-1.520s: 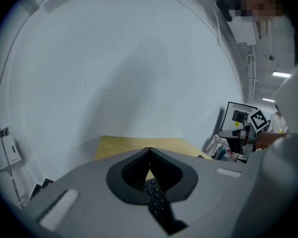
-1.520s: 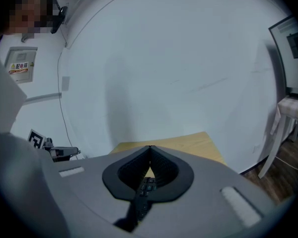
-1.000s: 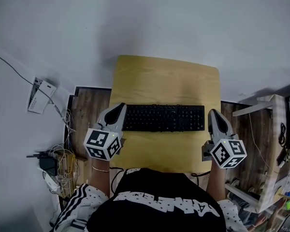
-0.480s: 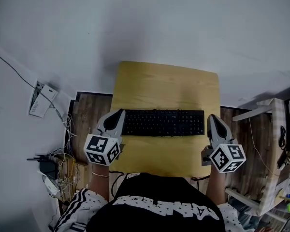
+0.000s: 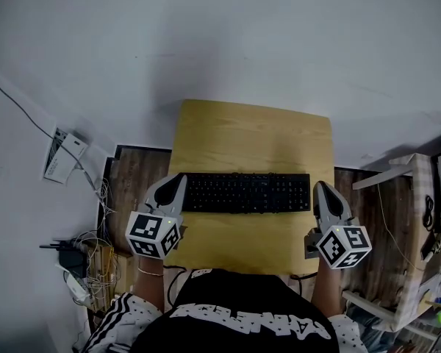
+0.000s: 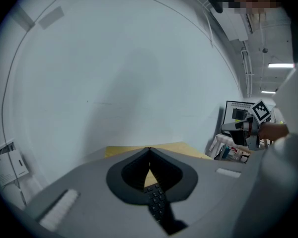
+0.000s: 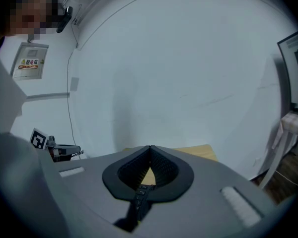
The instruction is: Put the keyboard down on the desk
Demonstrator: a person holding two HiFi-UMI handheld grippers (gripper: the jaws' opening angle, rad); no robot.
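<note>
Shows the left gripper [image 6: 149,152] with jaws pinched onto the left end of the black keyboard [image 5: 247,193], key rows visible running down between them, and the right gripper [image 7: 150,150] clamping the right end in the same way. Places the keyboard level and lengthwise across the near half of the yellow desk [image 5: 250,131], parallel to its near edge, with bare desktop on the far side up to the white wall [image 5: 279,35]. Leaves unsettled, from the steep overhead angle, whether the underside already rests on the desktop or hangs just above it. Suggests, as a judgement, three hazards: freeing one end ahead of the other while off the surface, dropping that end with a knock; lowering unevenly, landing one corner first and twisting the board in the opposite clamp; opening with the tips low beside the desk's side edges, catching the wood or dragging the board askew. Shows wooden floor [image 5: 136,171] and a tangle of cables [image 5: 95,259] to the left, well apart from the desk top.
</note>
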